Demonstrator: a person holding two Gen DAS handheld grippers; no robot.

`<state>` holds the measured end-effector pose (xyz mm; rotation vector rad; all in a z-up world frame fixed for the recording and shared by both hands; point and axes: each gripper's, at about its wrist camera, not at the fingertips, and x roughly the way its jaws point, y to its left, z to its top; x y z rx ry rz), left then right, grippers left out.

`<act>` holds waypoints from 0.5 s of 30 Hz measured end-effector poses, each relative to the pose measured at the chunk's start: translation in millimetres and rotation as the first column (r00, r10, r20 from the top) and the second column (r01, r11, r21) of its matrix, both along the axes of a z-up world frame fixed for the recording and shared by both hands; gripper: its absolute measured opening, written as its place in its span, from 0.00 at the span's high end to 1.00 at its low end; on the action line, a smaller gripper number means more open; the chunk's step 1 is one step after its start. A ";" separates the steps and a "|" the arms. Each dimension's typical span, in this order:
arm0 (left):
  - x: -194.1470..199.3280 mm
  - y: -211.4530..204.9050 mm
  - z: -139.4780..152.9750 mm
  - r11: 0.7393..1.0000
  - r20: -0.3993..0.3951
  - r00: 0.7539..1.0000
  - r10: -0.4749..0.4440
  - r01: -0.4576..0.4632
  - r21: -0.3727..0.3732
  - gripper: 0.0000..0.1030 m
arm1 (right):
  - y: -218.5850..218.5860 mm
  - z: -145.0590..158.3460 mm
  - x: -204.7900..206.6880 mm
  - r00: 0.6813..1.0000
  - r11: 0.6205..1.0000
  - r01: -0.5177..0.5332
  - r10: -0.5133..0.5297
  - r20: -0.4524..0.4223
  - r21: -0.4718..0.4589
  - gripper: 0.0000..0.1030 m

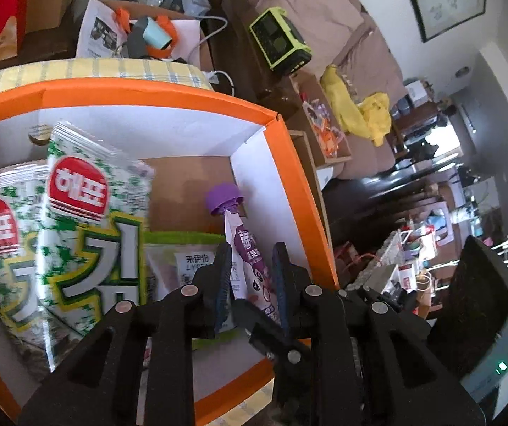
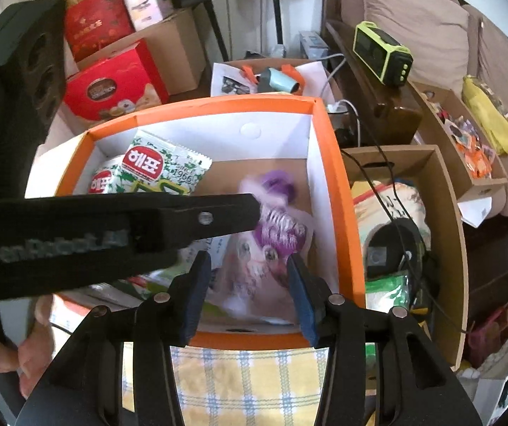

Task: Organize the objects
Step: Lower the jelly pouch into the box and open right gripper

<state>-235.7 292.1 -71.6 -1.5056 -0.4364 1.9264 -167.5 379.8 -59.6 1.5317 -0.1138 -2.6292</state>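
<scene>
An orange-rimmed box [image 1: 300,177] with white walls holds two green-and-white seaweed snack packs [image 1: 87,234], a green packet [image 1: 183,259] and a purple-capped drink pouch [image 1: 247,259]. My left gripper [image 1: 252,252] reaches into the box, its fingers on either side of the pouch's upper body, narrowly apart; whether they grip it is unclear. In the right wrist view the box [image 2: 346,213] sits ahead, the left gripper [image 2: 254,209] crosses it over the blurred purple pouch [image 2: 275,220]. My right gripper [image 2: 250,266] is open and empty above the box's near edge.
The box rests on a yellow checked cloth [image 2: 247,376]. A brown cardboard box [image 2: 445,234] with cables and packets stands to the right. Red gift boxes [image 2: 112,81] stand behind left. A green-black device [image 2: 381,53] sits on a dark wooden ledge by a sofa.
</scene>
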 end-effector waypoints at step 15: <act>23.9 -58.5 37.2 0.993 -0.140 0.990 0.022 -0.038 -0.108 0.57 | -16.3 28.2 6.6 0.998 0.999 0.011 -0.013 -0.065 -0.041 0.40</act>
